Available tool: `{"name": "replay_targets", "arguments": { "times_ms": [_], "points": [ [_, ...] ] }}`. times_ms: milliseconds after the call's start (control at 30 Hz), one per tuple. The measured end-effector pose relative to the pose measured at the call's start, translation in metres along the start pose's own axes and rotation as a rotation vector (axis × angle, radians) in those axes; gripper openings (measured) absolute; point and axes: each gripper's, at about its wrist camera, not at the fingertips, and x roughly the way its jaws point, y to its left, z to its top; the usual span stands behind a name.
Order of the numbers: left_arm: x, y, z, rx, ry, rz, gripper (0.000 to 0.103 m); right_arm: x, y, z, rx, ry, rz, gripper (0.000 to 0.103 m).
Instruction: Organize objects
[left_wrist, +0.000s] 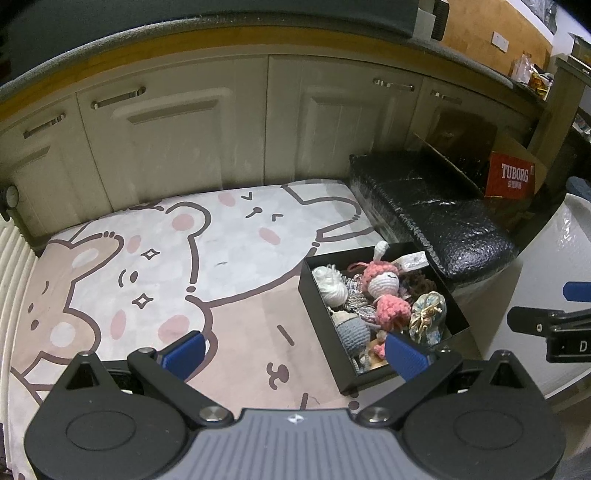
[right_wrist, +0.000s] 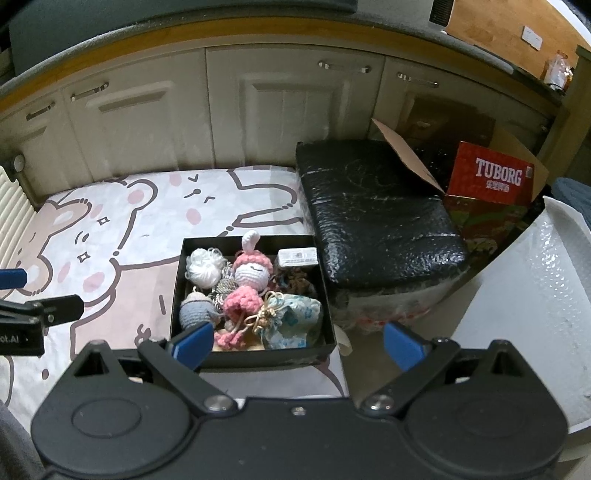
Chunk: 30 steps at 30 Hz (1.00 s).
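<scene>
A black open box rests on a cartoon bear mat. Inside lie a white yarn ball, a pink-hooded crochet doll, a pink knit piece, a grey crochet doll and a floral pouch. My left gripper is open over the mat, left of the box, holding nothing. My right gripper is open, hovering at the box's near edge, also holding nothing.
A black bubble-wrapped bundle sits right of the box. Behind it is a cardboard box with a red Tuborg carton. White cabinets line the back. A white padded bag stands at right, a radiator at left.
</scene>
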Motion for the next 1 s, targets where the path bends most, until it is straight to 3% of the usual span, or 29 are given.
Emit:
{"name": "replay_targets", "arguments": {
  "times_ms": [1000],
  "points": [
    [-0.0013,0.0028,-0.0004,0.003,0.004,0.005,0.102,0.0006,0.0011,-0.0005,-0.001,0.0,0.002,0.1]
  ]
}}
